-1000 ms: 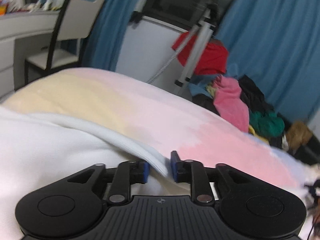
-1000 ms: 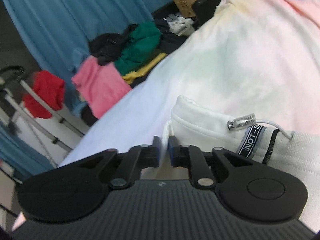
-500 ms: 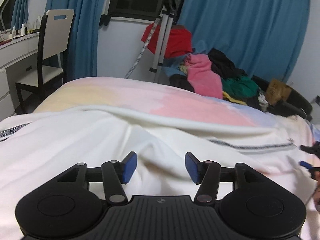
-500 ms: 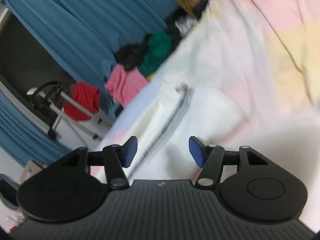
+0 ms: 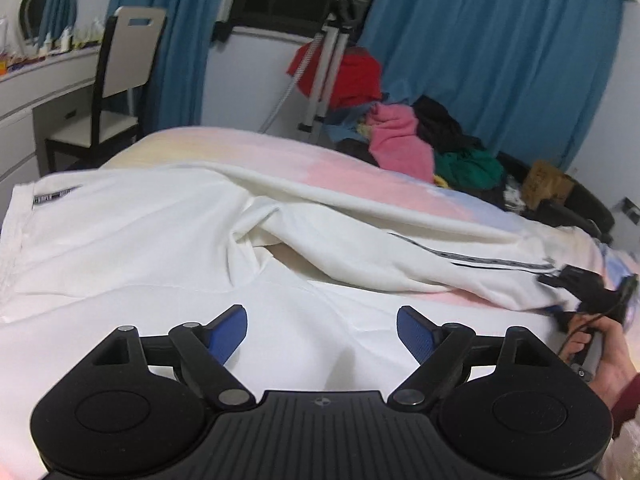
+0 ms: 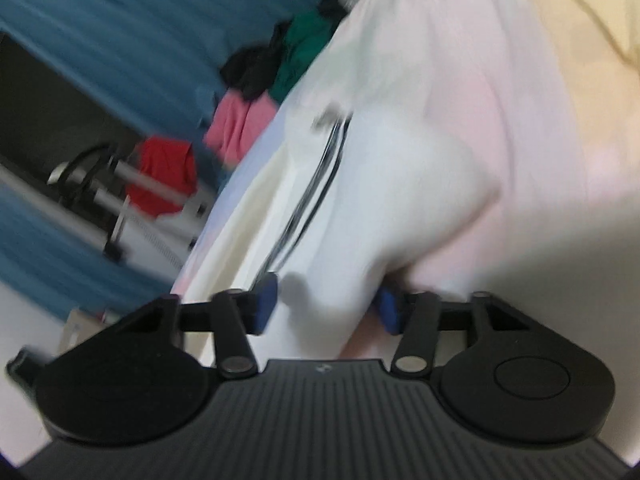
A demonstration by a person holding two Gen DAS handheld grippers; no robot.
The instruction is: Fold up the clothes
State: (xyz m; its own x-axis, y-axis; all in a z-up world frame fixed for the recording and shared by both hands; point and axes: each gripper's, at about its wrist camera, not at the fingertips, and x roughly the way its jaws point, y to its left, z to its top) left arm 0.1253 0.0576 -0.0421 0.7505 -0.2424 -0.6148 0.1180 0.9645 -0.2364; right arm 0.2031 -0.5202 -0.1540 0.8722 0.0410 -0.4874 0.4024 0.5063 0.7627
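White trousers with a black side stripe [image 5: 280,240] lie spread across the pastel bed cover [image 5: 280,156]. My left gripper [image 5: 322,328] is wide open and empty, just above the white cloth near me. My right gripper [image 6: 326,306] is open, its blue pads either side of a fold of the same trousers [image 6: 376,208] near the striped leg; the view is blurred. The right gripper also shows in the left wrist view [image 5: 588,300] at the trousers' right end, held by a hand.
A pile of pink, green, black and red clothes [image 5: 420,140] lies beyond the bed by a tripod [image 5: 324,68]. A chair [image 5: 116,92] and a white desk [image 5: 36,92] stand at the left. Blue curtains [image 5: 500,52] hang behind.
Both grippers were shut on the white trousers one second ago. They let go and now stand open. The left gripper has opened wider and pulled back; the trousers lie flat.
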